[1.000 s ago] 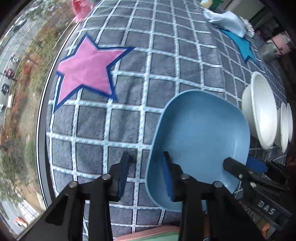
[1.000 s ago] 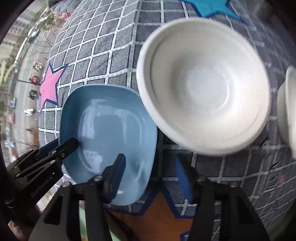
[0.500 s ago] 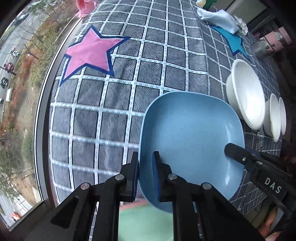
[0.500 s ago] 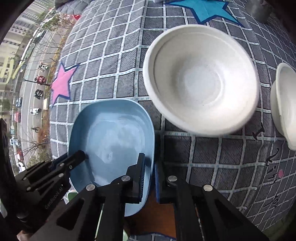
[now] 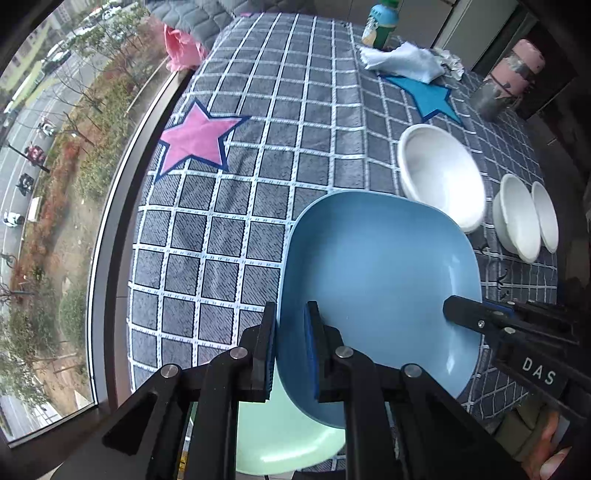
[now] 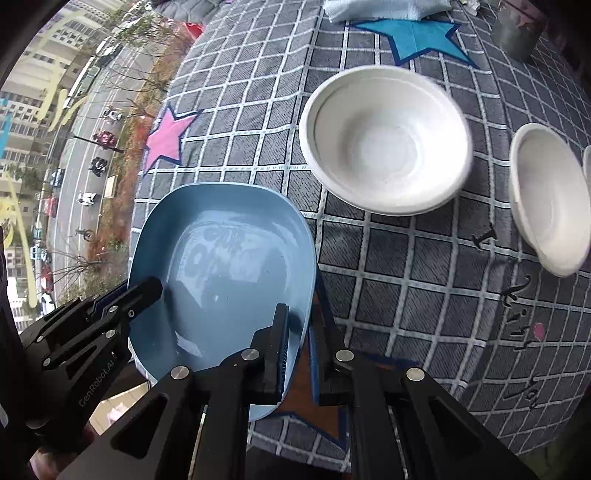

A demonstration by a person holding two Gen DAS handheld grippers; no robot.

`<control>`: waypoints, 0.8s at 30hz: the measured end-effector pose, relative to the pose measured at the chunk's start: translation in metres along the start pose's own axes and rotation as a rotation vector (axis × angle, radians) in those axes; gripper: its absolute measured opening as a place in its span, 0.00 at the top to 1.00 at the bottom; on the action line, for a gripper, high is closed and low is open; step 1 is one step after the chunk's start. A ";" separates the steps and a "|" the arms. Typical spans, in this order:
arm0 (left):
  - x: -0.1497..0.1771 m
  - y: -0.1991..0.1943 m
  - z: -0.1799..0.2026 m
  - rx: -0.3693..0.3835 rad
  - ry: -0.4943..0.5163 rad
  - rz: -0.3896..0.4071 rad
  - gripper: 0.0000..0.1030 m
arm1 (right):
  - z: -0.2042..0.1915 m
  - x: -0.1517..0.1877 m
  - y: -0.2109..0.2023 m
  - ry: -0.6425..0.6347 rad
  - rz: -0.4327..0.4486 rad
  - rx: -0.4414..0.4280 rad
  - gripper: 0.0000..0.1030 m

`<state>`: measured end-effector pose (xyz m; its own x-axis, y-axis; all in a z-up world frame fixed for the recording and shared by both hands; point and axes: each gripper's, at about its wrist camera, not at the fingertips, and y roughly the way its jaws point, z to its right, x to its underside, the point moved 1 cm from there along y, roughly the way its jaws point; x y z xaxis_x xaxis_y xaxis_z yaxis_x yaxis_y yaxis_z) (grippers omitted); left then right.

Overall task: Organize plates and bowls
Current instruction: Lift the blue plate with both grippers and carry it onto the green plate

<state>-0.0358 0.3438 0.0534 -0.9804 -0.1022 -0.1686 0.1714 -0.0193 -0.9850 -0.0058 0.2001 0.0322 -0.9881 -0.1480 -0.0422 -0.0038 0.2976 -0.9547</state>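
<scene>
The square blue plastic plate with rounded corners is held above the near edge of the table, gripped at two opposite rims. The left gripper is closed narrowly on the plate's left rim, one blue-padded finger outside the rim and one inside. The right gripper is closed likewise on the plate's right rim, one pad inside the plate and the other outside it; in the left wrist view its black finger lies on the plate's right rim. Under the blue plate, at the table's near edge, a pale green plate shows; whether the two touch cannot be told.

Beyond the blue plate, a large white round bowl stands on the table, apart from the plate in the right wrist view. To its right stand two smaller white bowls, side by side and close together.

The table carries a grey quilted cloth with a white grid, with a pink star patch near the window side and a blue star patch farther back. At the far edge lie a crumpled white cloth, a bottle with a green cap and a grey and pink cylindrical container. A window to the left overlooks a street with trees and parked vehicles.
</scene>
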 end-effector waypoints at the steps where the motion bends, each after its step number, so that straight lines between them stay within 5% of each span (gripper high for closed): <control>1: -0.002 -0.005 0.001 -0.004 0.001 0.010 0.85 | 0.001 0.002 -0.007 -0.005 0.006 -0.008 0.89; 10: 0.022 -0.049 0.016 -0.024 -0.022 0.065 0.85 | 0.006 0.021 -0.048 -0.079 0.035 -0.038 0.89; 24: 0.071 -0.061 0.051 -0.022 -0.084 0.050 0.85 | 0.027 0.050 -0.080 -0.206 0.041 -0.026 0.89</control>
<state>-0.1105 0.2873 0.1031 -0.9589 -0.1852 -0.2148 0.2168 0.0098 -0.9762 -0.0507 0.1438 0.0989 -0.9351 -0.3243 -0.1427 0.0292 0.3308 -0.9433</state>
